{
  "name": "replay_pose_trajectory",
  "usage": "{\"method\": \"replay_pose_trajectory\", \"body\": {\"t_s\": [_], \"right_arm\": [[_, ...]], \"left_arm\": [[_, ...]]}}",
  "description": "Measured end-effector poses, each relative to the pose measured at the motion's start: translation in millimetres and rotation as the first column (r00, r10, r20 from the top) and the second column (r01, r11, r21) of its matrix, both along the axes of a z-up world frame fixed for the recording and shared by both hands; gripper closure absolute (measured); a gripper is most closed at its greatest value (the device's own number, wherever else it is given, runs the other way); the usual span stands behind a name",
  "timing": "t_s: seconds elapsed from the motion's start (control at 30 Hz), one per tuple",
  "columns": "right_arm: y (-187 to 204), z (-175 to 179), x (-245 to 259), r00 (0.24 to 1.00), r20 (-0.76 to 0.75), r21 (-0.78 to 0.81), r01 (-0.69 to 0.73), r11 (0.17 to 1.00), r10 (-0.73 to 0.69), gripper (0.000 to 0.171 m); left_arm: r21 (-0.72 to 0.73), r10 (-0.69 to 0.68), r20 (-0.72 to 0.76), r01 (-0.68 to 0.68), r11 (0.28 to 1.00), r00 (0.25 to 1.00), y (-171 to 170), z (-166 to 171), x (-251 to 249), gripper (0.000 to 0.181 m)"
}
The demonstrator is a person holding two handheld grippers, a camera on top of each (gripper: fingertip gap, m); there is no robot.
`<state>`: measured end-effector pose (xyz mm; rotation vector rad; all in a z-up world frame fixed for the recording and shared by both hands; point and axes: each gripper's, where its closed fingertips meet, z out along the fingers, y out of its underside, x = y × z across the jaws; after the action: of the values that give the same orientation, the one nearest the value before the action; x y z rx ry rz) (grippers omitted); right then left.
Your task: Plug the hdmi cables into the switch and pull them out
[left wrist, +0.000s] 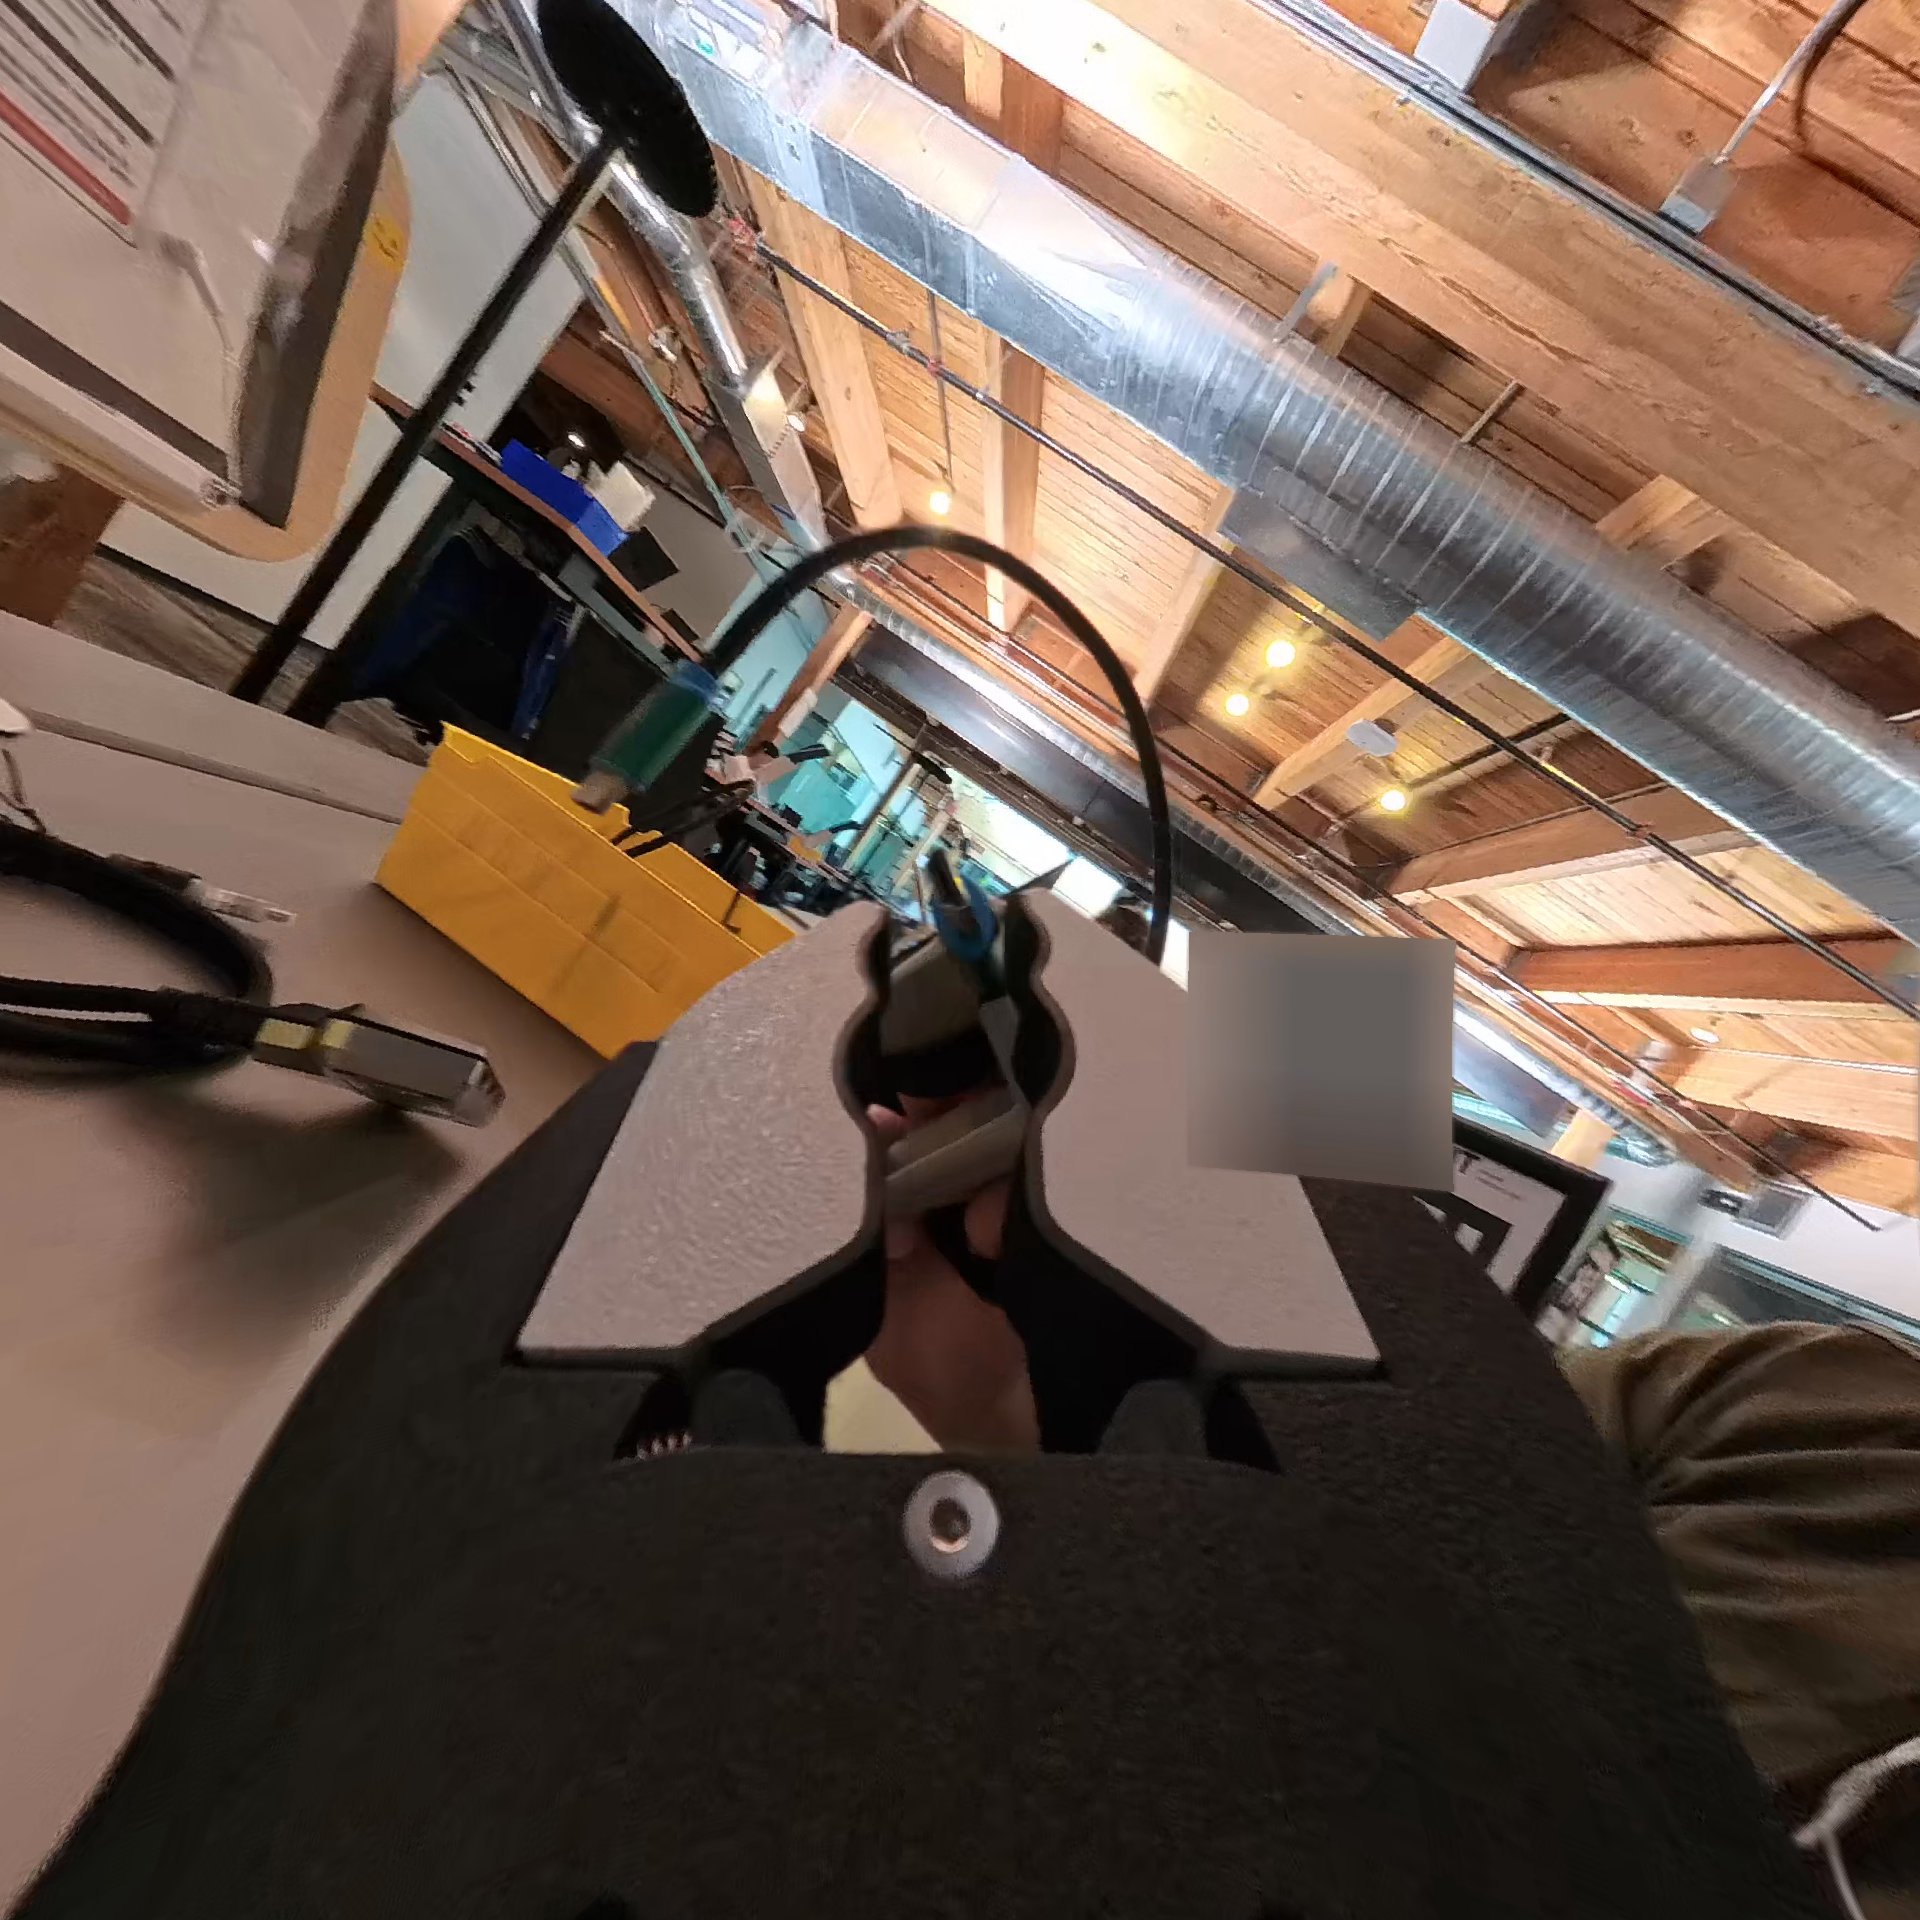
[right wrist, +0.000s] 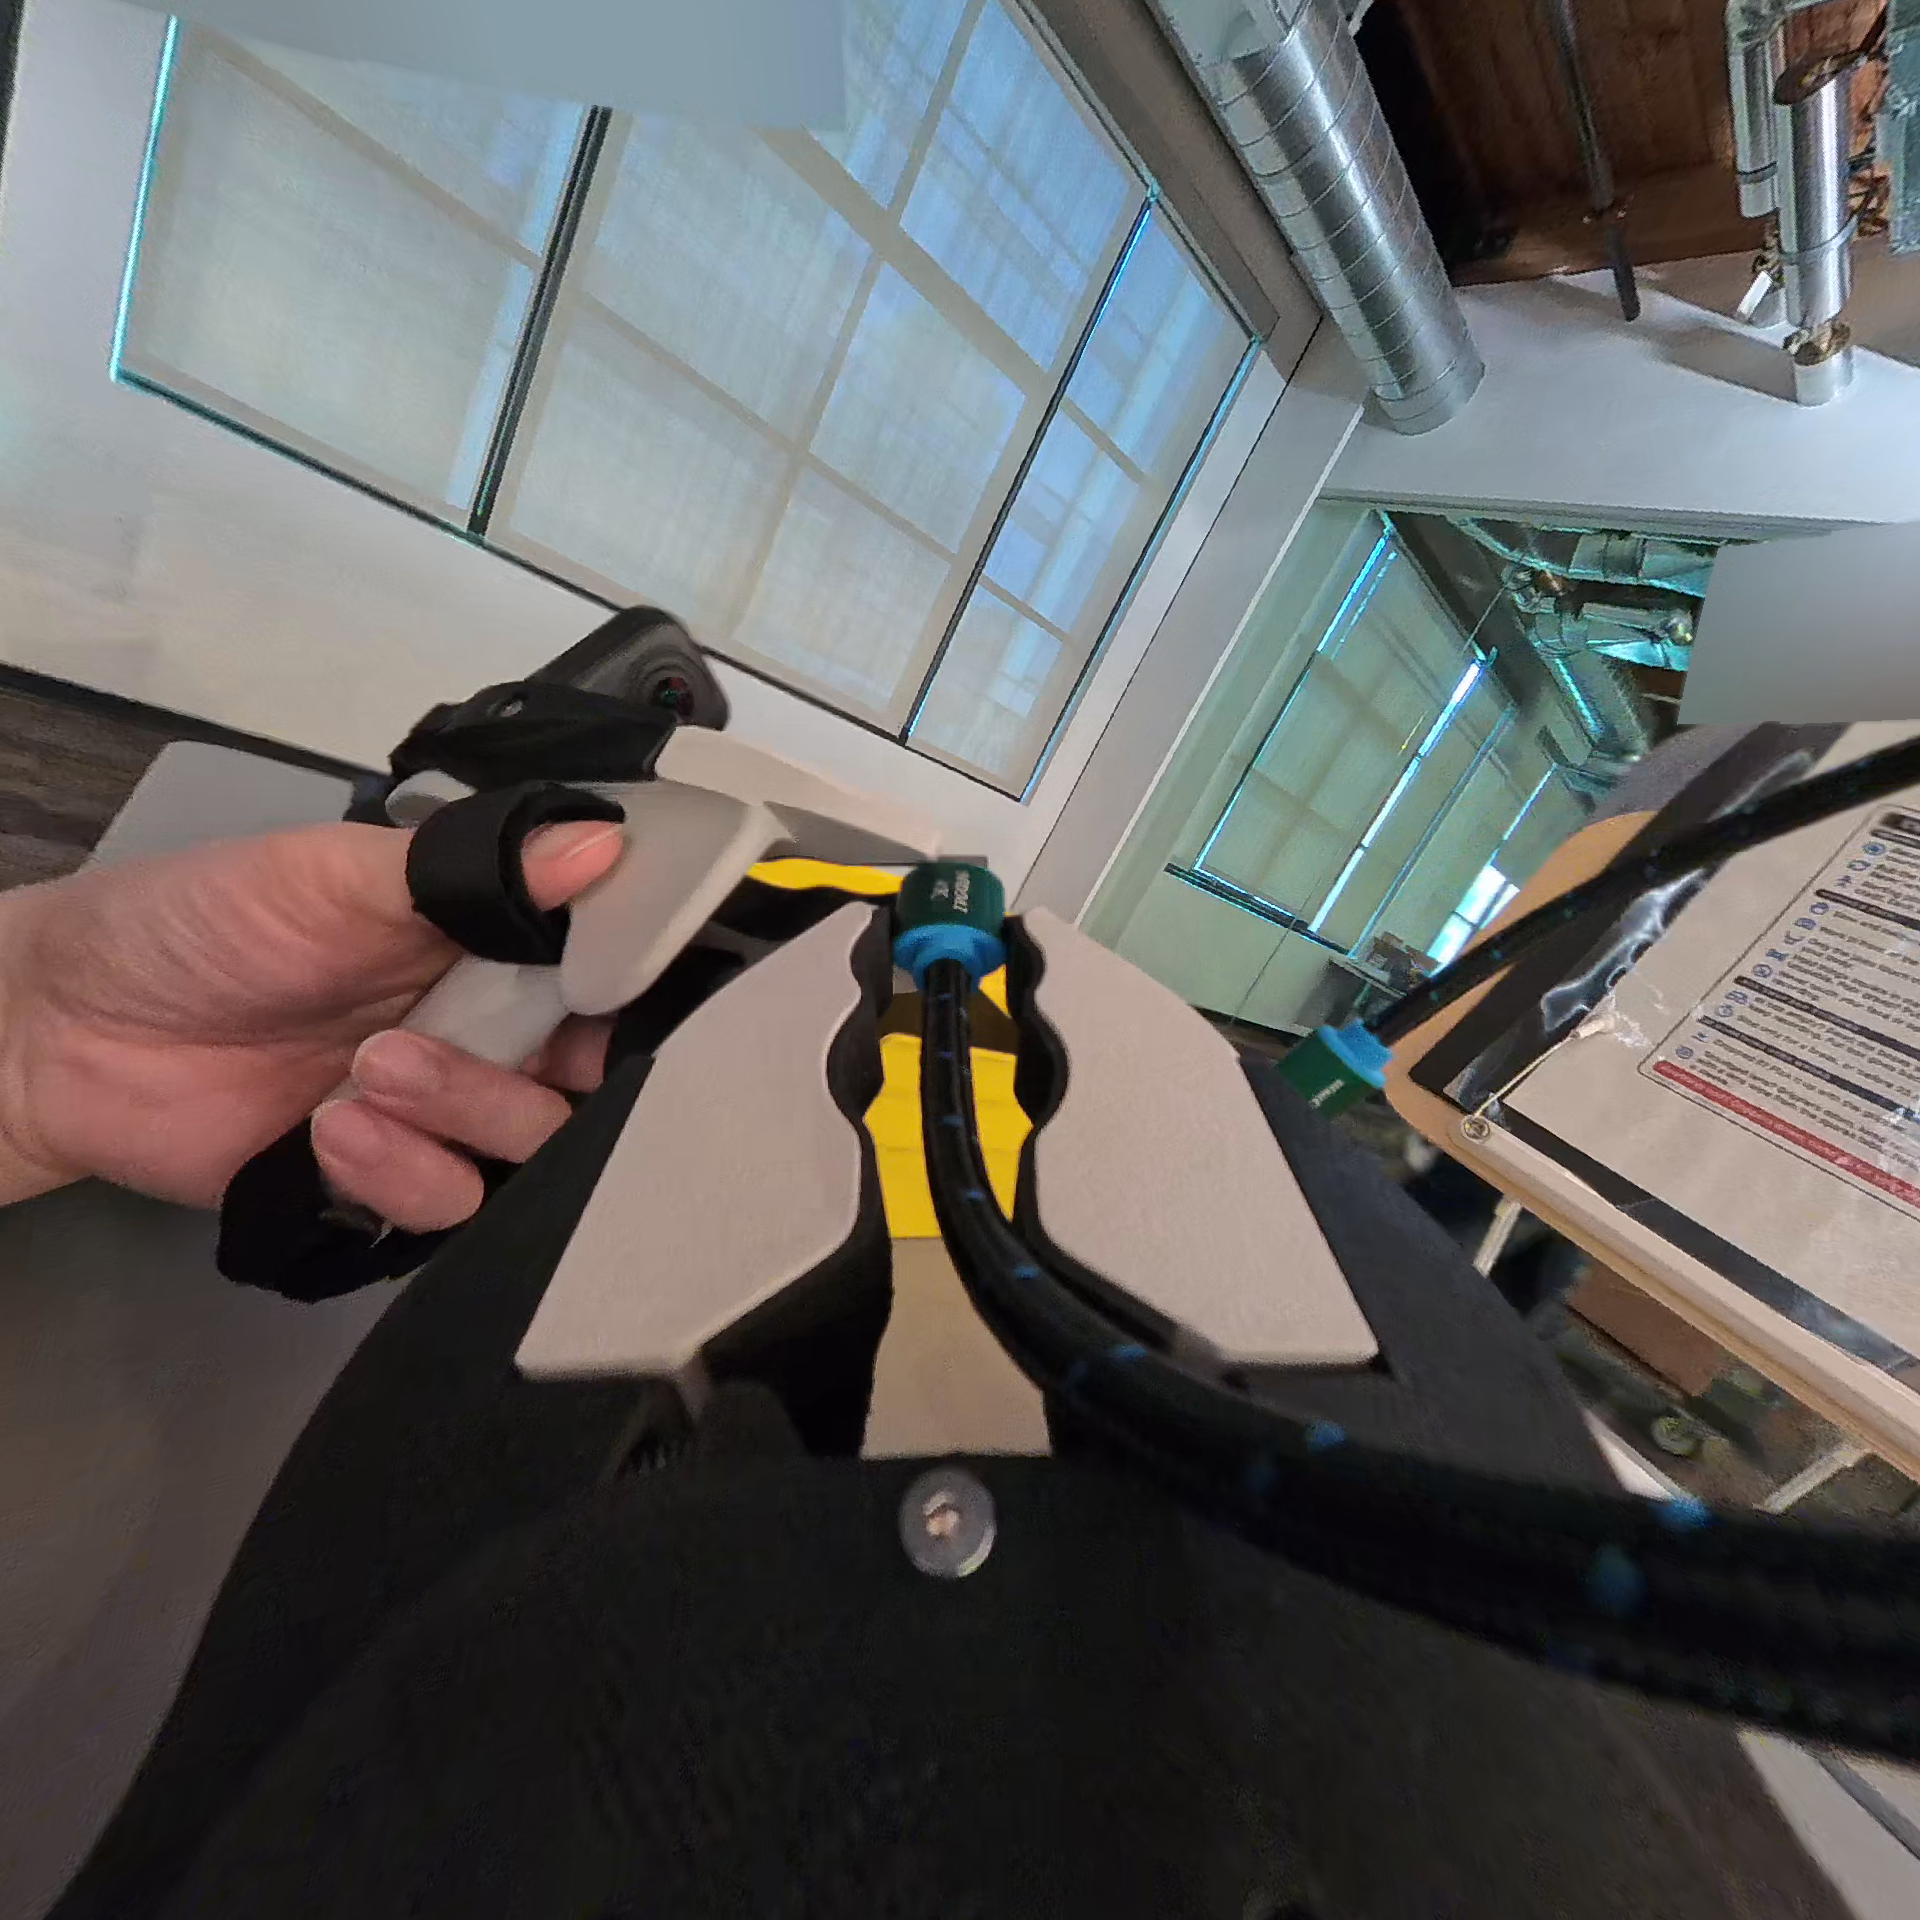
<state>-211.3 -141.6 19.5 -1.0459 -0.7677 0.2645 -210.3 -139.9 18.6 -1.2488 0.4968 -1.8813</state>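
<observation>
My right gripper (right wrist: 940, 920) is shut on the blue-collared neck of a green HDMI plug (right wrist: 948, 891). Its black cable (right wrist: 982, 1174) runs back between the fingers and off to the right. The cable's other green plug (right wrist: 1332, 1075) hangs free; in the left wrist view this plug (left wrist: 649, 743) hangs at the end of the arching cable (left wrist: 1049, 597). My left gripper (left wrist: 951, 914) faces the right one, jaws close together on the same plug's head (left wrist: 961, 925). In the right wrist view the left gripper (right wrist: 675, 831) is held by a hand. No switch is in view.
A second black cable with a grey metal plug (left wrist: 384, 1060) lies on the beige table (left wrist: 208, 1299). A yellow bin (left wrist: 551, 883) stands behind it. A black pole stand (left wrist: 436, 395) rises at the left. A wooden board with a printed sheet (right wrist: 1714, 1039) stands to the right.
</observation>
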Motion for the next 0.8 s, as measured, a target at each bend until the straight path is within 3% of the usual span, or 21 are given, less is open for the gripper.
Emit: {"method": "replay_pose_trajectory", "body": {"t_s": [0.03, 0.2, 0.27, 0.37, 0.5, 0.57, 0.7, 0.8], "right_arm": [[-0.2, 4.5, 5.1, 0.999, -0.028, -0.008, -0.018, 1.000, 0.018, 0.150], [-4.4, 35.7, 43.4, 0.946, -0.253, -0.075, -0.227, 0.971, 0.202, 0.150], [-5.0, 46.9, 63.3, 0.925, -0.313, -0.059, -0.244, 0.968, 0.214, 0.150], [-0.6, 55.9, 94.8, 0.940, -0.319, -0.026, -0.137, 0.990, 0.121, 0.150], [8.3, 58.1, 141.5, 0.947, -0.286, 0.046, 0.166, 0.985, -0.146, 0.150], [11.8, 56.8, 155.6, 0.931, -0.286, 0.051, 0.252, 0.966, -0.227, 0.150], [18.6, 50.1, 160.1, 0.925, -0.208, 0.058, 0.337, 0.940, -0.319, 0.150], [21.4, 44.9, 154.5, 0.924, -0.139, 0.079, 0.369, 0.926, -0.356, 0.151]], "left_arm": [[0.007, 0.028, 0.006, -0.028, 1.000, 1.000, 2.3, 1.8, -2.9, 0.158], [0.135, 0.128, -0.041, -0.122, 0.983, 0.991, -0.2, 8.5, -7.4, 0.146], [0.211, 0.142, -0.097, -0.119, 0.970, 0.985, -6.8, 6.5, -1.7, 0.142], [0.340, 0.196, -0.239, -0.107, 0.934, 0.951, -12.3, -7.2, 11.0, 0.130], [0.519, 0.296, -0.409, -0.046, 0.854, 0.863, -15.9, -31.0, 27.0, 0.131], [0.592, 0.370, -0.459, -0.032, 0.805, 0.808, -11.0, -39.0, 33.7, 0.129], [0.715, 0.509, -0.563, 0.074, 0.695, 0.651, 1.3, -56.8, 51.3, 0.126], [0.808, 0.651, -0.563, 0.175, 0.562, 0.509, 20.8, -71.9, 65.9, 0.128]]}}
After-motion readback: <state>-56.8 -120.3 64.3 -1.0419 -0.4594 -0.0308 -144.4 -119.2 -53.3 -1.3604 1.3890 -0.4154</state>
